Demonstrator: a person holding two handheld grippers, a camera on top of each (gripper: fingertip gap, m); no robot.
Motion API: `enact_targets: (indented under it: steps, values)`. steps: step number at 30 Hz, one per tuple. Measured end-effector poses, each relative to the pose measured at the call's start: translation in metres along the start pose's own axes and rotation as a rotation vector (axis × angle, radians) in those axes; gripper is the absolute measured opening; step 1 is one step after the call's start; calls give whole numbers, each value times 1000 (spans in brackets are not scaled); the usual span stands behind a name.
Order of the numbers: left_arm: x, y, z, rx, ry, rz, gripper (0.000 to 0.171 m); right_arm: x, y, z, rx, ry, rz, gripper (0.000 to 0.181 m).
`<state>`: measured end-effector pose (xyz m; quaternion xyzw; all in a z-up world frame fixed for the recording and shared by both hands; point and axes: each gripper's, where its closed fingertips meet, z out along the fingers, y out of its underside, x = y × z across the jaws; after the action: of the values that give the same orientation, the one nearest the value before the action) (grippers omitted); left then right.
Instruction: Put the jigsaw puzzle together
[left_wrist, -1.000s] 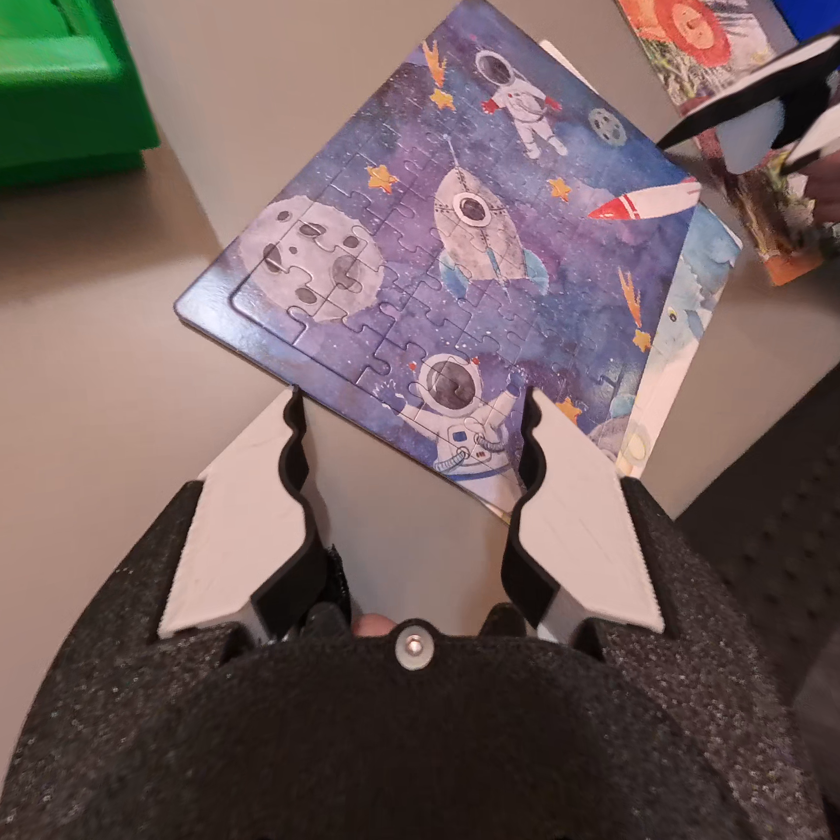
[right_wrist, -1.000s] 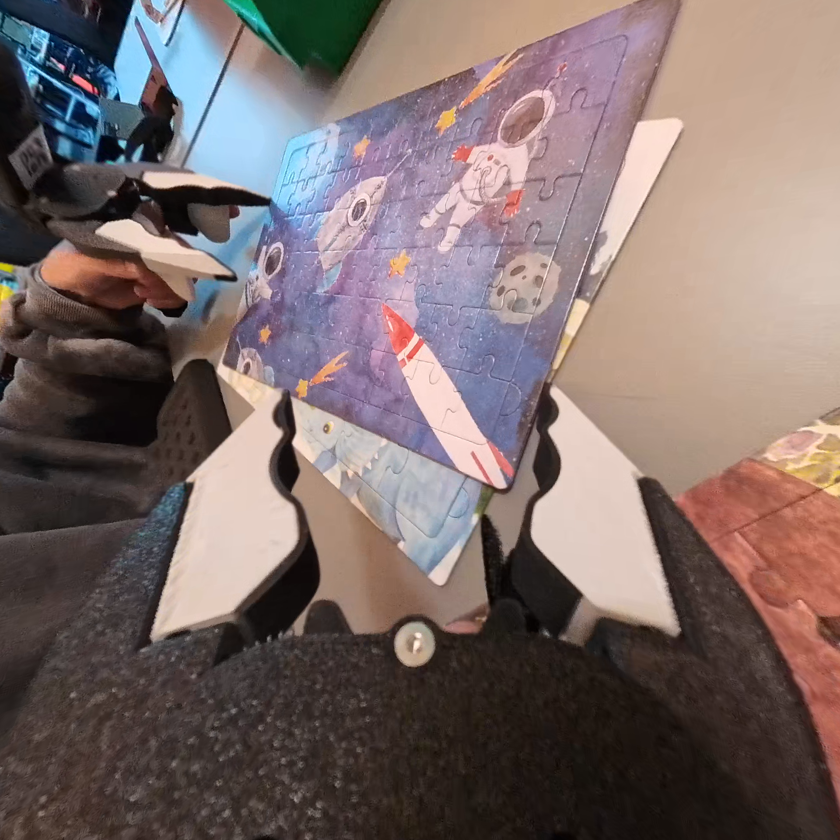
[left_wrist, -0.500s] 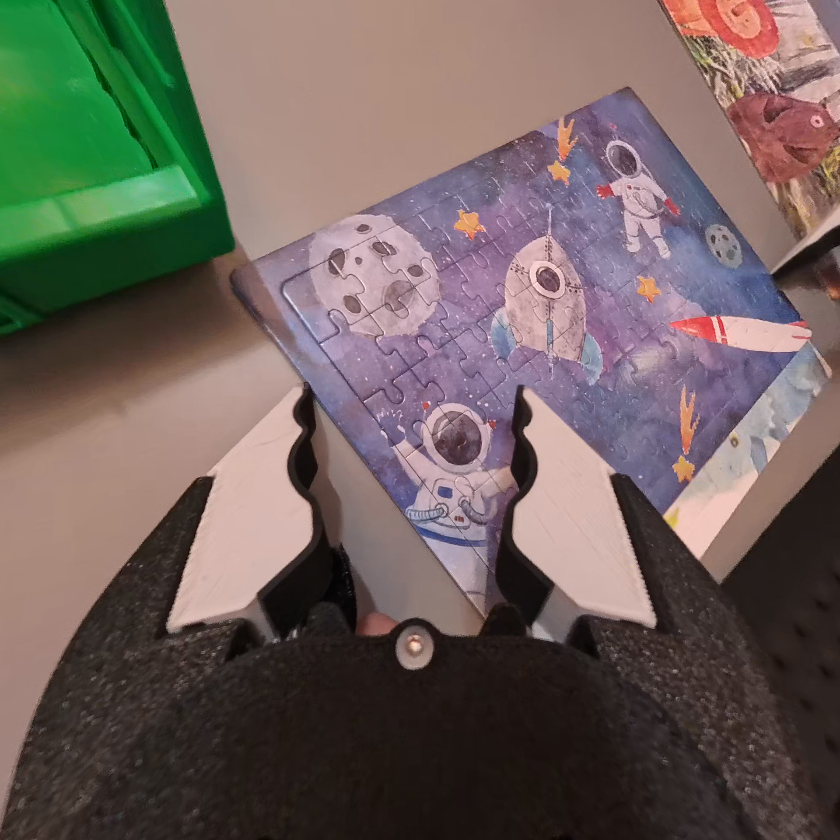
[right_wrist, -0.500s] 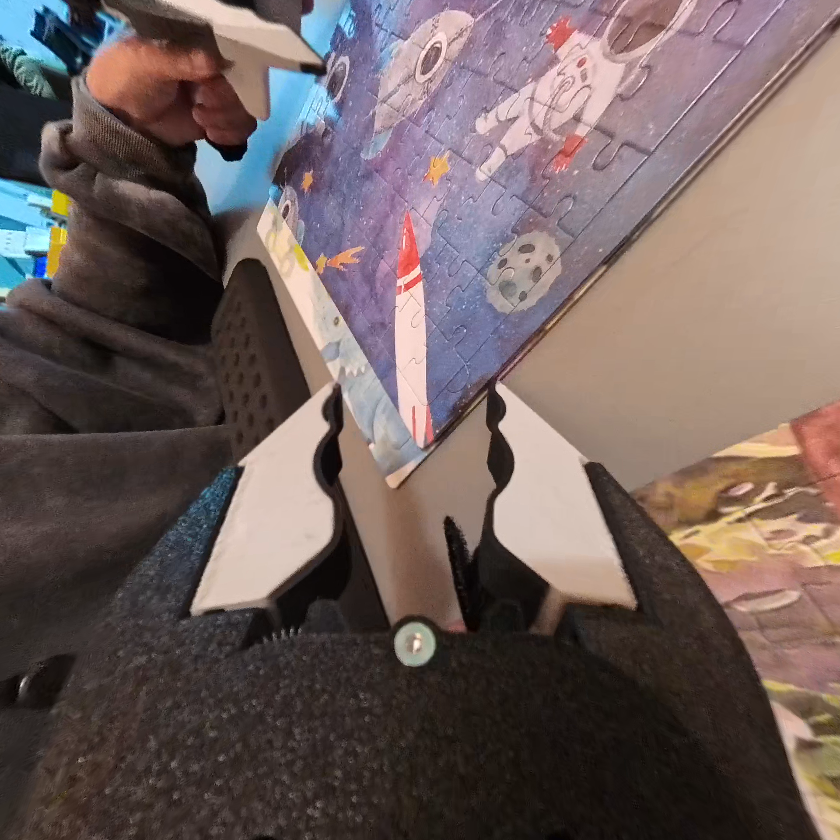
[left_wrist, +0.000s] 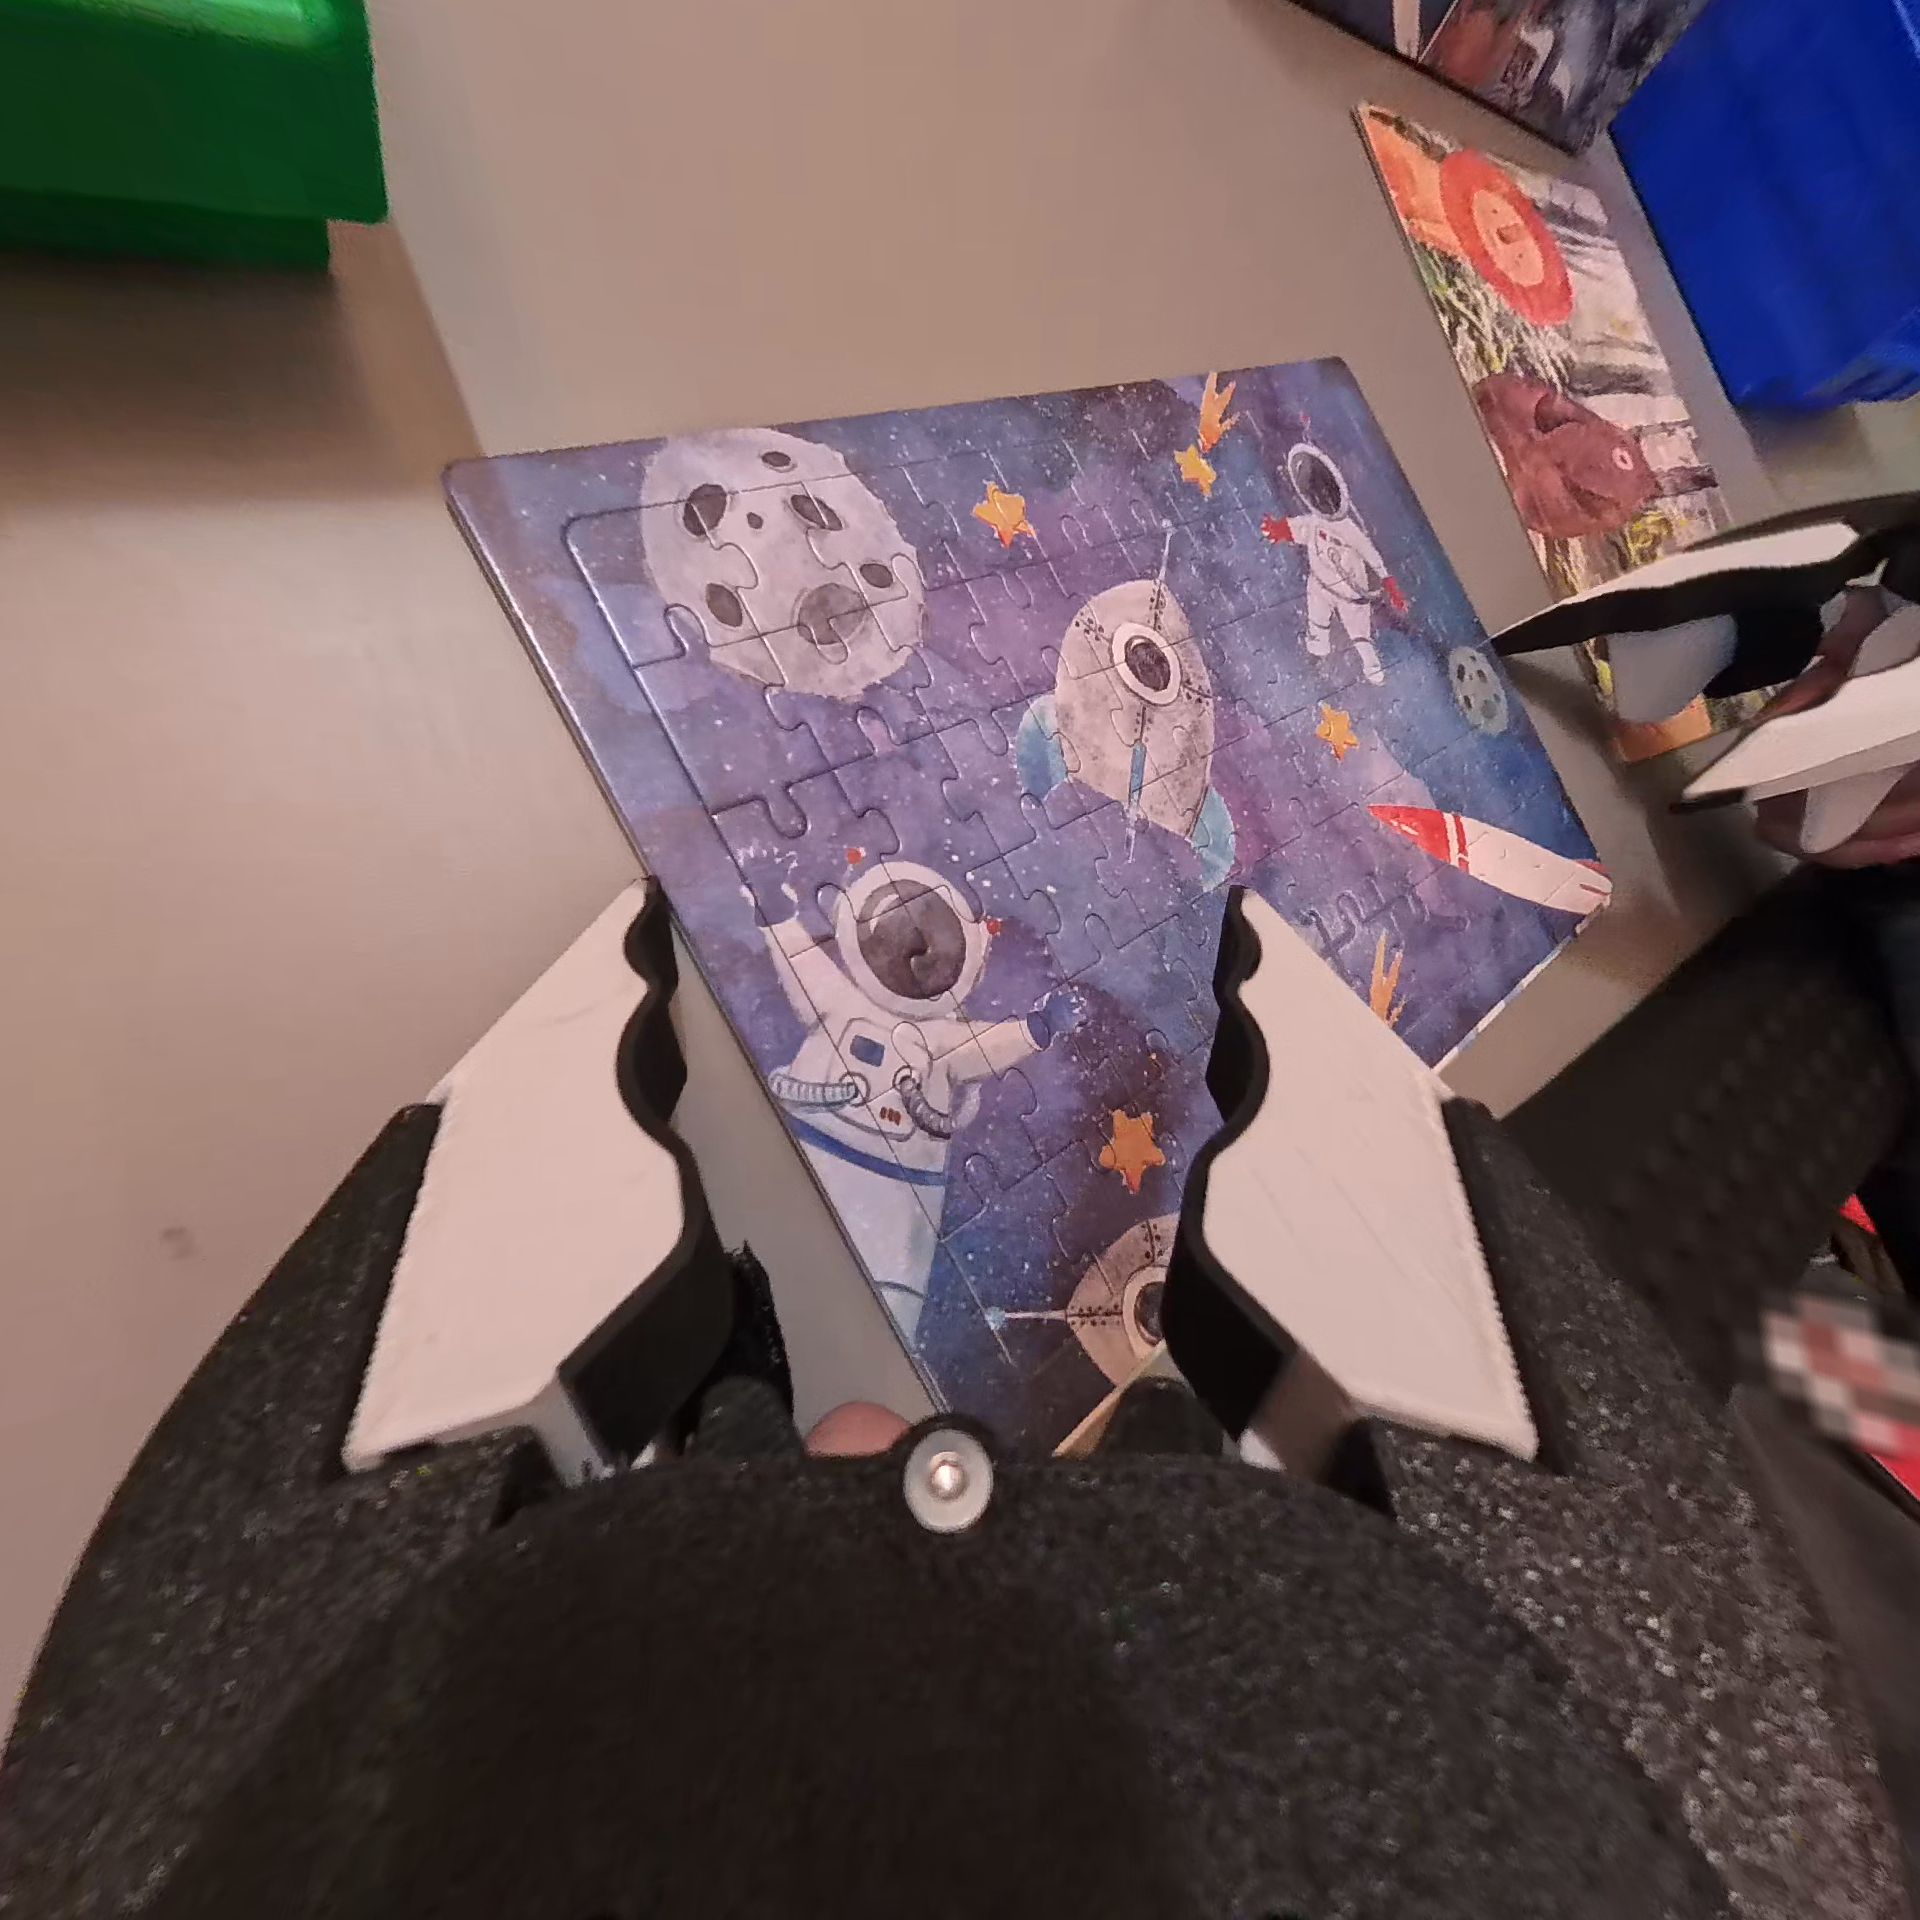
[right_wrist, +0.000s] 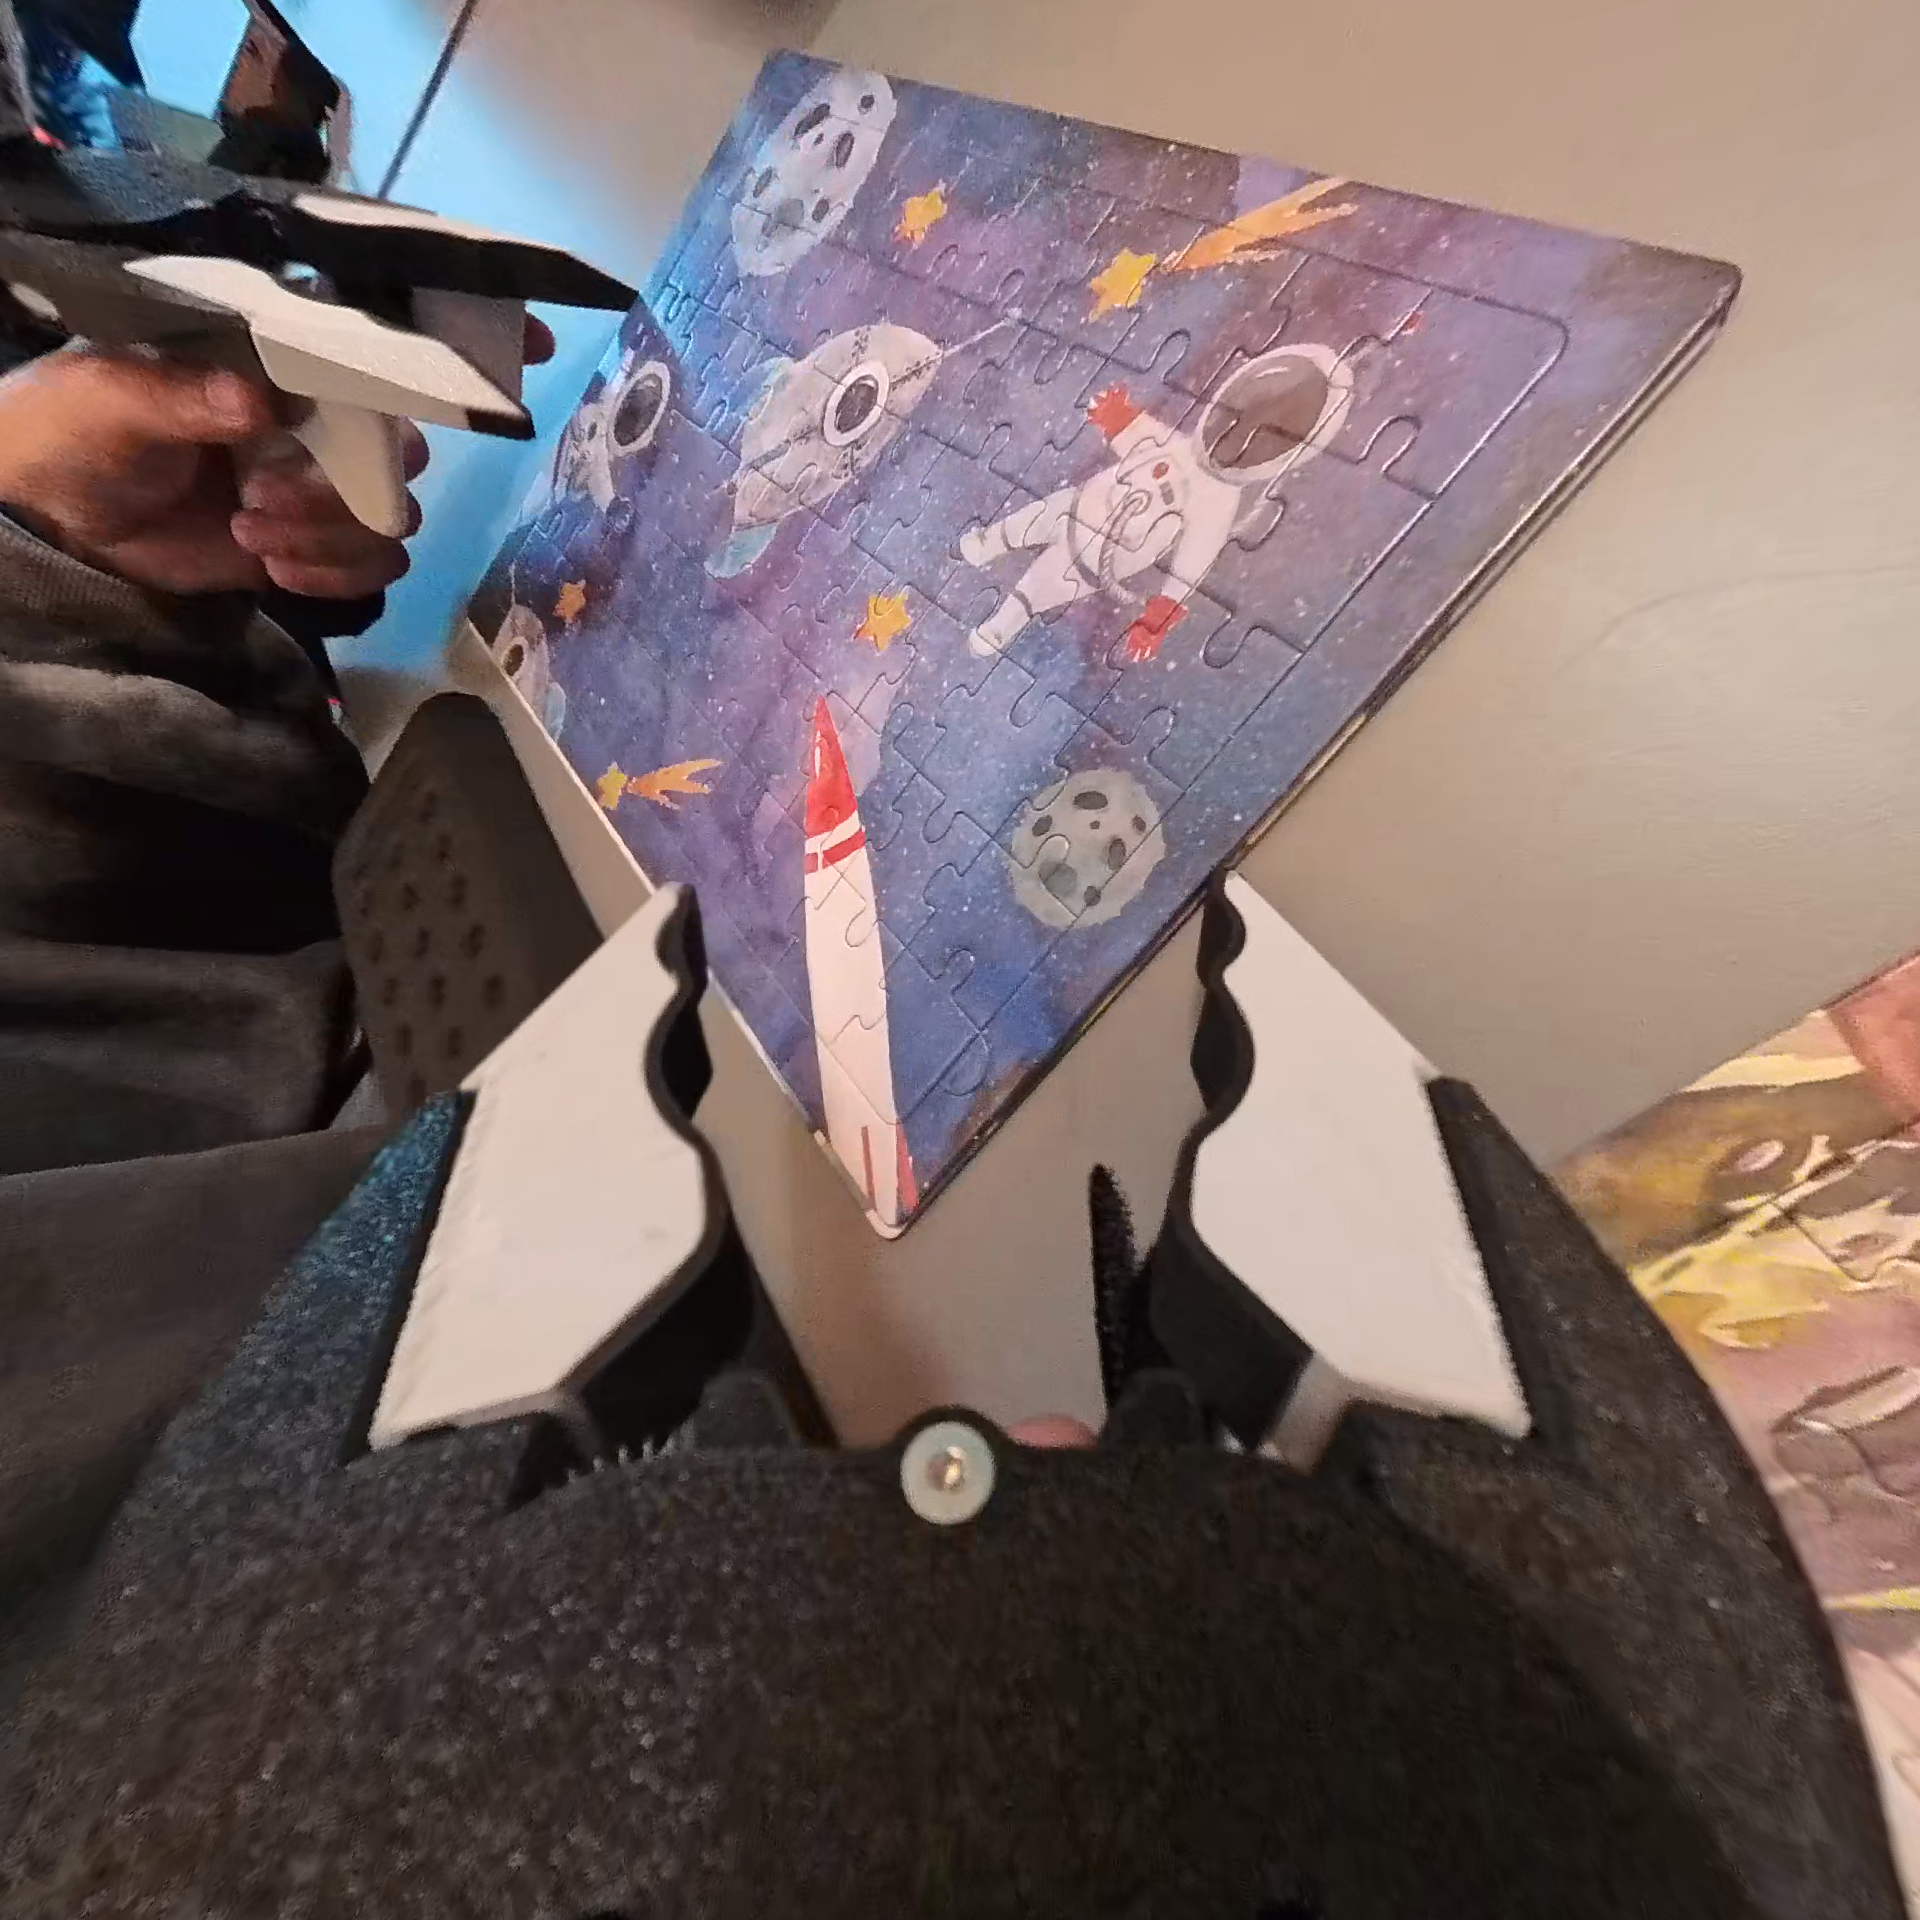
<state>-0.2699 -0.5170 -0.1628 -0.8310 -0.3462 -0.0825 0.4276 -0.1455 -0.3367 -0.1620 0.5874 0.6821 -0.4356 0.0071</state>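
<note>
- The space jigsaw puzzle (left_wrist: 1039, 790) lies flat on the grey table (left_wrist: 260, 831), every piece seemingly seated in its frame board; no gap shows, so I judge the task about finished.
- It looks like thin card: light, fairly stiff as a sheet, but the pieces would likely pop loose if it were bent or tipped. A hold on the plain border at a corner or edge, with the board kept level, seems safest; sliding it looks safer than lifting.
- Another sheet seems to lie under it: a pale edge peeks out at the near side in the right wrist view, too little to identify.
- The left gripper (left_wrist: 940, 914) hovers over the astronaut corner, jaws apart, holding nothing.
- The right gripper (right_wrist: 945, 914) has its jaws spread at the rocket corner, also empty.
- An animal-picture puzzle (left_wrist: 1538, 343) lies well apart, cropped by the frame; the green bin (left_wrist: 177, 114) and blue box (left_wrist: 1787, 177) are cut off too.
</note>
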Motion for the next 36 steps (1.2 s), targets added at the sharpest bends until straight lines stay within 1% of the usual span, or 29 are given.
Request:
enact_targets:
  steps: [2,4,7,9,13,15,16,18,20,21,22,24,26,28,29,30,32,34,36]
  values:
    - [-2,0,-3,3,21,-17,101,-1,-1,0,13,-20,30,93]
    - [-7,-1,-7,5,28,-34,94,-2,-3,1,15,-37,53,88]
    - [-12,1,-11,-5,21,-37,94,-7,-4,6,-11,-46,36,88]
    - [-16,4,-15,-21,-5,-14,95,-12,-4,10,-29,-65,28,88]
    - [-37,10,-29,-34,-103,-3,93,-32,-2,24,-51,-166,22,77]
    - [-43,12,-34,-32,-128,-19,92,-30,-5,29,-31,-150,3,70]
    - [-45,12,-35,-36,-134,-26,89,-28,-5,30,-27,-143,-12,67]
    - [-50,12,-35,-59,-168,-28,81,-31,-4,29,-21,-166,-26,71]
    - [-47,5,-35,-74,-188,-58,80,-32,-5,18,-29,-176,-35,67]
    - [-42,-4,-36,-59,-198,-72,75,-31,-9,1,-25,-168,-45,69]
    - [-34,-19,-38,-25,-215,-68,74,-28,-17,-24,13,-154,-75,69]
    - [-8,-56,-37,38,-249,13,71,-1,-38,-93,120,-64,-149,66]
    - [24,-94,-27,61,-301,156,69,49,-59,-174,251,45,-193,62]
    - [56,-125,-8,60,-346,257,66,110,-74,-255,418,129,-187,55]
    - [73,-136,5,59,-348,279,64,137,-75,-289,495,130,-158,54]
    - [90,-143,19,55,-335,288,59,157,-72,-317,574,101,-117,53]
    - [119,-147,49,28,-308,291,55,180,-60,-359,704,26,-81,51]
    - [139,-148,78,-1,-298,306,52,208,-43,-381,770,87,-89,50]
    - [156,-147,106,-39,-281,318,52,234,-26,-389,755,171,-47,51]
